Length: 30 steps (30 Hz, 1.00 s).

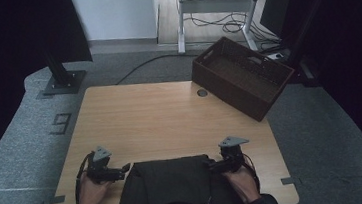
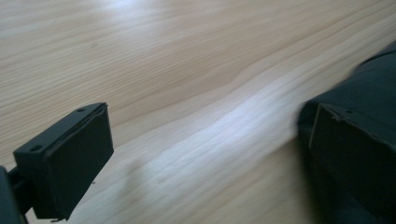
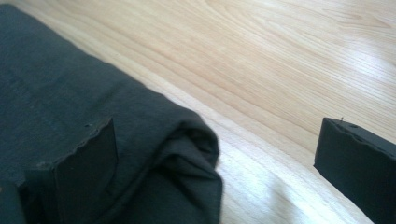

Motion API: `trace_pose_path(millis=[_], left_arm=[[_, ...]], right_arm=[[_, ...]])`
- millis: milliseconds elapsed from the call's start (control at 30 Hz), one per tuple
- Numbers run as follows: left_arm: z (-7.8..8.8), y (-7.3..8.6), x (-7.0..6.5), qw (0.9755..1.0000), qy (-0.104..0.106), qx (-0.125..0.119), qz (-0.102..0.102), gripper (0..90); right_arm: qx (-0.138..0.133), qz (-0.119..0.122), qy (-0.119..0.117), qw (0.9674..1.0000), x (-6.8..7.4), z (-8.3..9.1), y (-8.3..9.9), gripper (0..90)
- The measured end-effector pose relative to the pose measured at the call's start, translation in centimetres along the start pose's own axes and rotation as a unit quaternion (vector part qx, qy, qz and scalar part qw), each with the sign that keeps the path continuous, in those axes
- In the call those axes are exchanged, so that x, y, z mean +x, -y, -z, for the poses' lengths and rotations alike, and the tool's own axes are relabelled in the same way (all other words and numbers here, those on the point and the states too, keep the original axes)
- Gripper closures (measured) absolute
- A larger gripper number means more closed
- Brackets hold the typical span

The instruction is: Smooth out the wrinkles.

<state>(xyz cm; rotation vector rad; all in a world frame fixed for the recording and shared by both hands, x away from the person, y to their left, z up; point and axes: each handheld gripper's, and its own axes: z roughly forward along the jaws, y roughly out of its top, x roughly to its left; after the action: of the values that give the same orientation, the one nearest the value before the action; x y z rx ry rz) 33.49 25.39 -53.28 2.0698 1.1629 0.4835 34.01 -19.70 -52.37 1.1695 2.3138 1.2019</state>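
Observation:
A dark folded garment [image 1: 177,185] lies at the near edge of the wooden table [image 1: 160,114], between my two hands. My left gripper [image 1: 123,169] is open at the cloth's far left corner; in the left gripper view one jaw rests over the dark garment [image 2: 369,88] and the other over bare wood. My right gripper [image 1: 209,165] is open at the far right corner. There the garment's [image 3: 93,121] rolled edge sits between its jaws, one jaw on the fabric, the other clear of it above the wood. Neither gripper has closed on the fabric.
A brown wicker basket [image 1: 242,76] sits tilted over the table's far right corner, with a small round grommet [image 1: 202,93] beside it. A black stand base [image 1: 61,83] and a white desk with cables [image 1: 220,8] are on the floor beyond.

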Motion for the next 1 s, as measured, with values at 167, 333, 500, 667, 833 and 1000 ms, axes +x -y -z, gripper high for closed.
trace_pose_path(millis=[167, 333, 500, 667, 833, 1000], left_arm=[[-0.7, 0.4, 0.3, 0.9998, -0.007, 0.02, 0.0, 0.0], [-1.5, 0.7, 0.2, 0.9988, -0.005, 0.049, -0.004, 0.0], [-1.5, 0.7, 0.1, 0.9987, -0.004, 0.05, -0.005, 0.0], [-1.5, 0.7, 0.0, 0.9987, -0.004, 0.051, -0.005, 0.0], [-1.5, 0.7, 0.0, 0.9987, -0.005, 0.051, -0.003, 0.0], [-1.5, 0.7, 0.0, 0.9987, -0.005, 0.051, -0.003, 0.0]], right_arm=[[0.012, -0.001, 0.019, 0.9997, -1.1, 0.5, -0.2, 0.0], [0.022, 0.005, 0.032, 0.9992, -2.2, 1.0, -0.5, 0.0], [0.039, 0.024, 0.043, 0.998, -3.5, 1.3, -1.0, 0.0], [0.034, 0.011, 0.044, 0.9984, -5.2, 1.7, -1.7, 0.0], [0.036, 0.004, 0.057, 0.9977, -6.7, 2.2, -2.4, 0.0], [0.036, -0.004, 0.068, 0.997, -8.1, 2.5, -3.3, 0.0]])
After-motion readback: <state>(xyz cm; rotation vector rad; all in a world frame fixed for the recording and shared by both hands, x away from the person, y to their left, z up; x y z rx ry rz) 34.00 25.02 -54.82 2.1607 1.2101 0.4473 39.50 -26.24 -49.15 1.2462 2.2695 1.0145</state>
